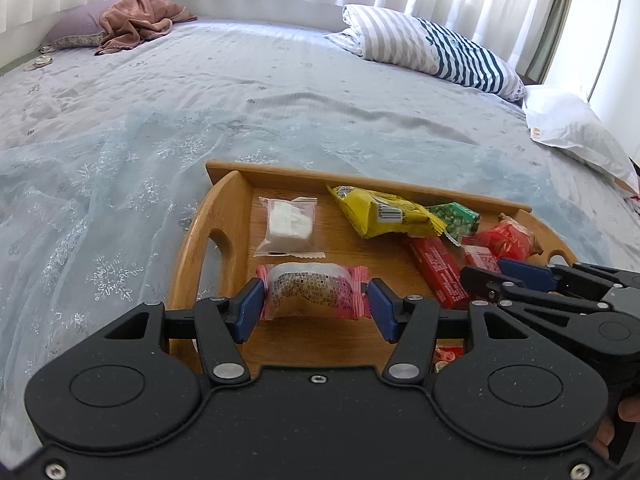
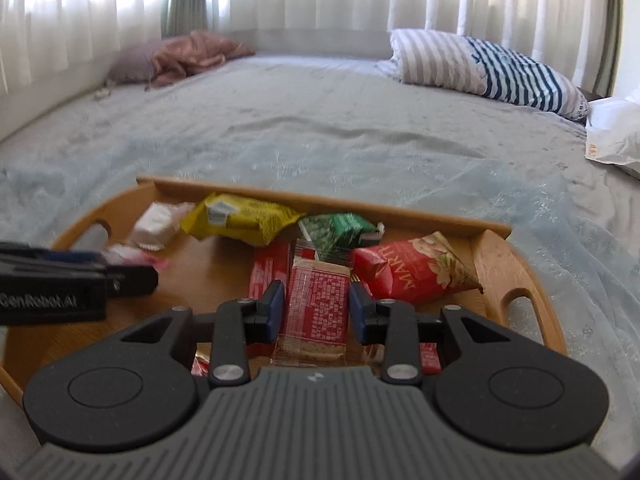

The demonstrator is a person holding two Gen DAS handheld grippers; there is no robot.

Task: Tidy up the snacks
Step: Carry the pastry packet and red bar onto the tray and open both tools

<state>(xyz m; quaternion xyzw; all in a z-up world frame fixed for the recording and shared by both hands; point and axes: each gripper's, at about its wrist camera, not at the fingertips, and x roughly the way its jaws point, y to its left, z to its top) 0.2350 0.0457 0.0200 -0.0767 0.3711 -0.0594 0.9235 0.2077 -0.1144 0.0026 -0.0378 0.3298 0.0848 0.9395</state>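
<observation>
While both grippers work over it, the bed (image 1: 280, 92) carries the wooden tray (image 1: 192, 248), sitting on a sheer blue cloth (image 1: 100, 184); striped pillow (image 1: 432, 44) and brown blanket (image 1: 136, 20) lie well apart at the far edge.

Tray contents, far side: yellow packet (image 1: 380, 212), green packet (image 2: 336, 230), red nut bag (image 2: 412, 268), long red bar (image 1: 436, 272), clear bag with white pieces (image 1: 290, 224).

Left gripper (image 1: 316, 302): fingers closed on the pink-ended wrapped snack (image 1: 312, 288), pads on its two crimped ends, near-left part of tray.

Right gripper (image 2: 314, 312): fingers nearly fully closed, gripping the red-printed cracker pack (image 2: 316, 304) by its long edges, over the pile at tray centre. View is blurred, so whether it's lifted off the pile I can't tell.

Step in hand, my read: sorting each snack to its own spot in the tray.

To do it well:
- Keep the squeeze light; crackers likely crush, and the crimped ends may slip.
- Lift clear before moving sideways so neighbours aren't dragged.
- Grippers are close together; move one at a time.
- Set down flat, then open.
</observation>
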